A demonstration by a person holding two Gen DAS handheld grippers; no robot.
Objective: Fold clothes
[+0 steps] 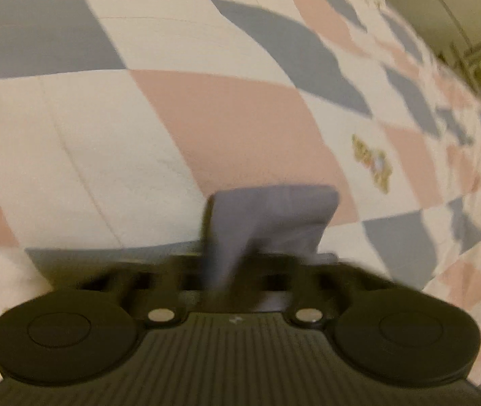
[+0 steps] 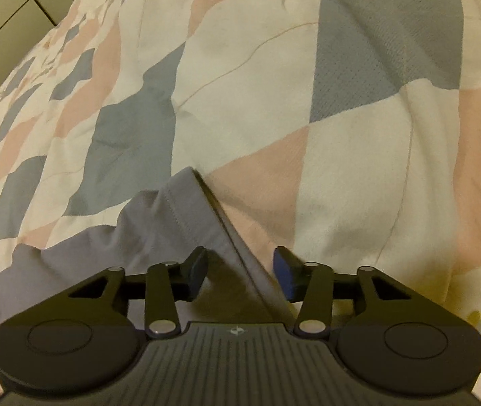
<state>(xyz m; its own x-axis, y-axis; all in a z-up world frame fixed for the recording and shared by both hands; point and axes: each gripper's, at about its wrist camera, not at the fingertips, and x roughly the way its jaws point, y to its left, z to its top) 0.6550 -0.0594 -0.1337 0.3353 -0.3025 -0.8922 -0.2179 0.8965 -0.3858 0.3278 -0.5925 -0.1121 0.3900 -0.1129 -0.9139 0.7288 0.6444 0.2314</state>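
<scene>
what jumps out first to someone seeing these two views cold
The checked quilt in pink, grey and white fills both views. Next, the grey garment: in the right wrist view it spreads from the lower left, its hemmed edge running between the open right gripper. In the blurred left wrist view, the left gripper is shut on a bunched piece of it.

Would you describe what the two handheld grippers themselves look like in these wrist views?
Both are matte black. The right gripper has a ribbed central body, two round flat discs at its sides, silver pivot pins and thin linkage arms. One of its fingertips has a blue pad. The left gripper has the same build, though its front is blurred.
</scene>
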